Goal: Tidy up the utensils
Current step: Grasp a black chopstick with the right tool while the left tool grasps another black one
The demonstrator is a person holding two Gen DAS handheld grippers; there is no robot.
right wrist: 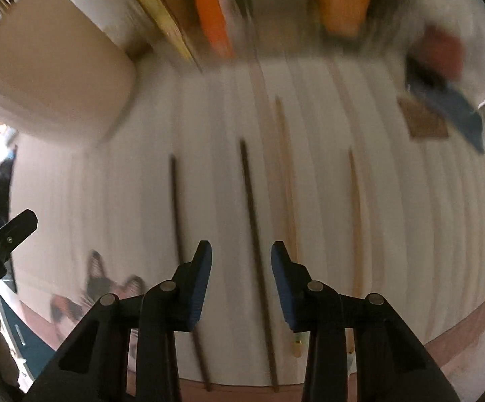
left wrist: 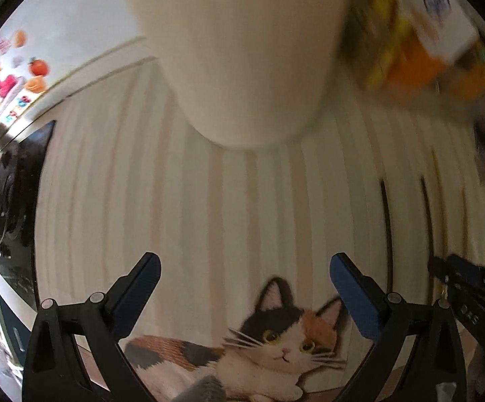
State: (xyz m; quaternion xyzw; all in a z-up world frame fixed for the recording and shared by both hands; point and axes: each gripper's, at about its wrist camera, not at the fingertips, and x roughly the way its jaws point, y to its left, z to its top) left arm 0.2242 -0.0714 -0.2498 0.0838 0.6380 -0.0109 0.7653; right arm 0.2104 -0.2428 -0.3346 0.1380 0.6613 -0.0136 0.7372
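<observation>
Between the blue pads of the right gripper (right wrist: 241, 254) there is a moderate gap and nothing in it; the jaws stand apart just above a dark chopstick (right wrist: 255, 234) that runs from about six o'clock up toward twelve through the middle of the right wrist view, so it lies lined up with the gap but is not clamped. A second dark chopstick (right wrist: 180, 234) lies parallel at roughly nine o'clock of the first, and two pale wooden chopsticks (right wrist: 287, 201) lie at about three o'clock, the farther one (right wrist: 356, 221) well apart. All four rest on a striped cream placemat (right wrist: 426, 234) printed with a calico cat (left wrist: 276, 341). The left gripper (left wrist: 245, 268) is spread wide and empty, hovering over the cat print, with a cream-coloured holder (left wrist: 242, 53) filling its twelve o'clock; the same holder (right wrist: 51, 67) sits at ten o'clock in the right view. My judgement is that the sticks are light, stiff and thin, with the dark ones likely smooth and prone to slip or roll; a pinch across the shaft near the thicker end, close to the balance point, looks safest, since a grip near one tip would let the stick swing. Blurred orange and yellow boxes (right wrist: 209, 16) stand at twelve o'clock, and colourful magnets (left wrist: 11, 67) show at nine o'clock in the left view; some carry lettering, but motion blur leaves none of it readable.
</observation>
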